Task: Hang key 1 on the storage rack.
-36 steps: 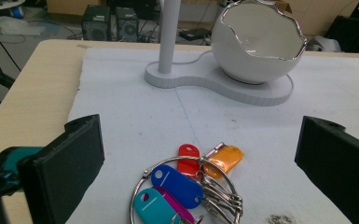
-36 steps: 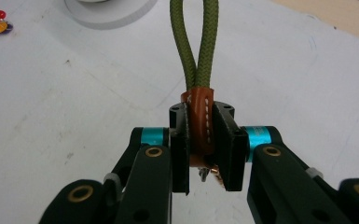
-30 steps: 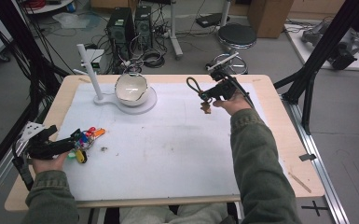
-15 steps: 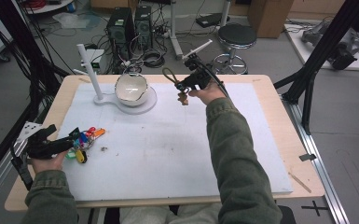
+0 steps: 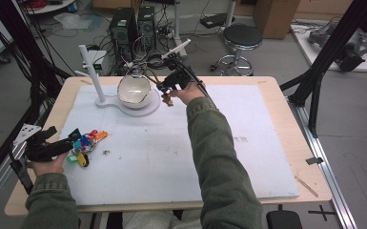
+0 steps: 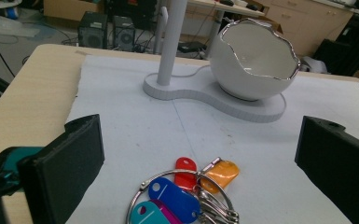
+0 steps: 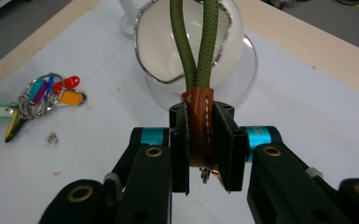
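Hanging from the right gripper was a keychain lanyard, its brown leather tab pinched flat between the two black jaws, which stood closed tight on it; the olive-green cord loop ran straight on from the tab, away from the camera in the right gripper view, so the long axis of the thing lay in line with the jaws and pointed at the egg-shaped bowl; a bit of metal hardware peeped out under the tab, too small to make out. From the high view the right gripper hovered just beside the bowl, at its right rim, with the tab dangling above the white mat; the bowl lay to the left of the claw there and very near, so the coming move looked like a short carry over the jagged rim and a drop inside; that was a judgement, not a sight. The bowl was white, glossy, with a cracked-shell edge trimmed in silver, sitting on a white stand with an upright post. Well apart, at the near left of the mat, the left gripper rested with its jaws spread wide and holding nothing; the bunch of coloured key tags lay between them, untouched, on a metal ring; the right hand was plainly the nearer one to the bowl.
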`<control>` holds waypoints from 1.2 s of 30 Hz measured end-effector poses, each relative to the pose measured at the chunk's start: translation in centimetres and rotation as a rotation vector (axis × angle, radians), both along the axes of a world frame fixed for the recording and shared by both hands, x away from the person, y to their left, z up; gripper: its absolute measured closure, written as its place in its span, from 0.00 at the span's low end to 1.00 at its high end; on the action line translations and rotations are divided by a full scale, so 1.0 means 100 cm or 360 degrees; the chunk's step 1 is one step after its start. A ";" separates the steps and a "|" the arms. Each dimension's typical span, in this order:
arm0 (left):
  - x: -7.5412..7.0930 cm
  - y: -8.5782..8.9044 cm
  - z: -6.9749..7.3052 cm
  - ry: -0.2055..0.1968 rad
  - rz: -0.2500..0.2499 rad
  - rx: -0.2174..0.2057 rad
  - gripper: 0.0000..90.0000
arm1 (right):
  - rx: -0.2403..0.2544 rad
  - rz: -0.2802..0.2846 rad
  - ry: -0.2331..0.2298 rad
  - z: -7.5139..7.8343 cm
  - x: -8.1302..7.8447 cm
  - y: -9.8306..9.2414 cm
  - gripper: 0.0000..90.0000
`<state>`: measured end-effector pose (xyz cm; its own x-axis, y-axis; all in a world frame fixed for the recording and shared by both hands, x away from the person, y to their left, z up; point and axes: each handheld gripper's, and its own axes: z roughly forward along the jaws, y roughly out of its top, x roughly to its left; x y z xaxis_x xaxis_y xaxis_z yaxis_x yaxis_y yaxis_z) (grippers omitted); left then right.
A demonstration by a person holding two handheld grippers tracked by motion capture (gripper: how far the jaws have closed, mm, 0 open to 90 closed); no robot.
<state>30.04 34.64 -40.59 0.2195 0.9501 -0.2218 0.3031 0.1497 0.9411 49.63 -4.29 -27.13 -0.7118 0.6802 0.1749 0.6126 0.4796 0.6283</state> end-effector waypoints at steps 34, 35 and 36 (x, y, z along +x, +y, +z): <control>0.002 0.002 -0.001 0.0028 -0.0004 -0.0017 0.02 | 0.0000 0.0115 -0.0103 0.042 0.002 0.131 0.86; 0.002 0.002 -0.001 0.0030 -0.0004 -0.0017 0.02 | -0.0007 0.0127 -0.0106 0.043 0.002 0.135 0.86; 0.002 0.002 -0.001 0.0028 -0.0002 -0.0018 0.02 | -0.0009 0.0135 -0.0109 0.044 0.001 0.137 0.86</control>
<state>30.27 34.83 -40.68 0.2169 0.9471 -0.2366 0.3197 0.1601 0.9339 49.78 9.44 -22.75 -0.7771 0.6178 0.1202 0.5253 0.5314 0.6646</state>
